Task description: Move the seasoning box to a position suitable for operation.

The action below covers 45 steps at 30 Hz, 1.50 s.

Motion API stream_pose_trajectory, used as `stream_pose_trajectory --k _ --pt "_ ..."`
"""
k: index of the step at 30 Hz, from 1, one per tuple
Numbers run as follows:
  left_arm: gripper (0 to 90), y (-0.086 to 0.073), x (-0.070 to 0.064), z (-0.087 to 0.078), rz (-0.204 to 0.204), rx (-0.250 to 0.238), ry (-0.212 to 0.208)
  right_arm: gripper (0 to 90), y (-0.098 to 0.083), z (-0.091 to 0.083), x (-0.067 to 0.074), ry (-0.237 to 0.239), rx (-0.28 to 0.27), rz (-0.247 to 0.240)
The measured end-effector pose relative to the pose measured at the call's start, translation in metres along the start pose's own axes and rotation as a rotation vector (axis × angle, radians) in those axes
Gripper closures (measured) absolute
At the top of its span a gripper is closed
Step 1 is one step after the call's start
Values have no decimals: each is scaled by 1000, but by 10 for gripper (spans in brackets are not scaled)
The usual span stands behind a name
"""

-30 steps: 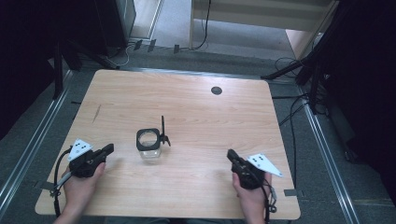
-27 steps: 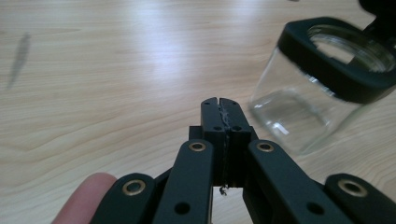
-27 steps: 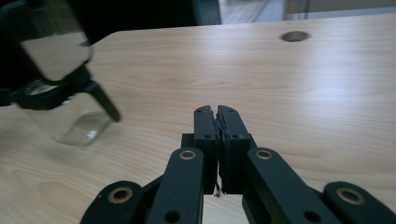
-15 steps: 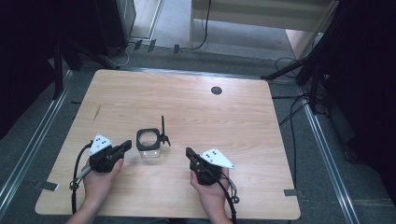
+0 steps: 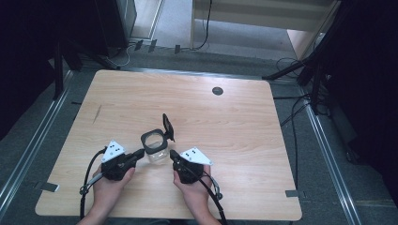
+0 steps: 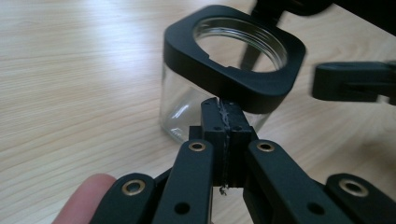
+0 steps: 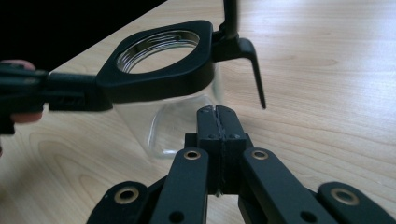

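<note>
Jar (image 5: 155,149) on surface (image 5: 234,122), lid (image 5: 167,125) flipped up, sits between my tools. Left tool (image 5: 140,152) jaws together just beside it; right tool (image 5: 173,154) jaws together, near.

Clear glass jar (image 5: 155,151) upright on table, black squarish collar, hinged lid (image 5: 167,125) flipped open

Glass jar (image 5: 156,149) with flipped-up lid (image 5: 167,126) blocking between both grippers near the table's (image 5: 234,122) front edge; bare wood elsewhere.
</note>
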State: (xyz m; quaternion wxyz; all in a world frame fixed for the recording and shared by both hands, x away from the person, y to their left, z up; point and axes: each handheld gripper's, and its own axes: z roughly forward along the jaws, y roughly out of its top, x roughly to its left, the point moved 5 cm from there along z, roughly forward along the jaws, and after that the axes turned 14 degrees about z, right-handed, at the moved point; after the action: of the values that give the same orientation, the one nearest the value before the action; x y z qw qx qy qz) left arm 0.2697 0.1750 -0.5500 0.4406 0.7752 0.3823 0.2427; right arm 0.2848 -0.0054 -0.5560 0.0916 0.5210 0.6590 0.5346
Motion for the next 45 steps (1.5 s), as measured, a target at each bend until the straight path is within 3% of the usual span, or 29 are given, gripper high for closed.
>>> stream_pose_trajectory --k 3,6,7,8,9,13,14,15,18,24,26,29,31,35,38,41,44,45 --pt "900 0 12 3 -20 1 35 900 0 4 -2 -16 -2 15" --pt "900 0 35 11 -81 10 75 900 3 5 -4 -20 -10 15" --pt "900 -1 42 17 -86 33 71 900 4 6 -4 -24 -13 15" --pt "900 -1 46 22 -75 51 70 900 5 7 -4 -25 -12 23" --pt "900 1 52 29 -68 38 86 900 6 9 -4 -23 -13 20" --pt "900 9 53 36 -59 8 46 900 6 13 -1 -33 -6 7" --pt "900 15 50 39 -27 -2 11 900 6 14 -1 -61 -3 -5" --pt "900 17 48 40 -13 0 16 900 6 15 -1 -88 -1 -19" --pt "900 20 46 40 -9 -5 -1 900 8 16 -3 -101 -1 -14" --pt "900 15 24 34 -10 10 -27 900 14 10 -11 -134 3 -6" --pt "900 13 10 32 -5 23 -34 900 14 6 -15 -137 5 7" --pt "900 13 1 30 -1 24 -34 900 14 0 -18 -142 9 7" --pt "900 13 -13 28 -12 21 -37 900 11 -6 -21 -121 17 7" --pt "900 14 -18 29 17 17 -34 900 15 -12 -27 -99 6 11" --pt "894 13 -16 26 5 7 -29 900 18 -15 -31 -113 -1 1" --pt "900 9 -16 13 2 -10 -42 900 34 -21 -38 -146 -34 -57" --pt "900 -2 -28 2 23 -13 -75 900 67 -24 -41 -144 -45 -73" --pt "900 -7 -38 -2 46 -27 -95 900 74 -23 -41 -144 -45 -75"
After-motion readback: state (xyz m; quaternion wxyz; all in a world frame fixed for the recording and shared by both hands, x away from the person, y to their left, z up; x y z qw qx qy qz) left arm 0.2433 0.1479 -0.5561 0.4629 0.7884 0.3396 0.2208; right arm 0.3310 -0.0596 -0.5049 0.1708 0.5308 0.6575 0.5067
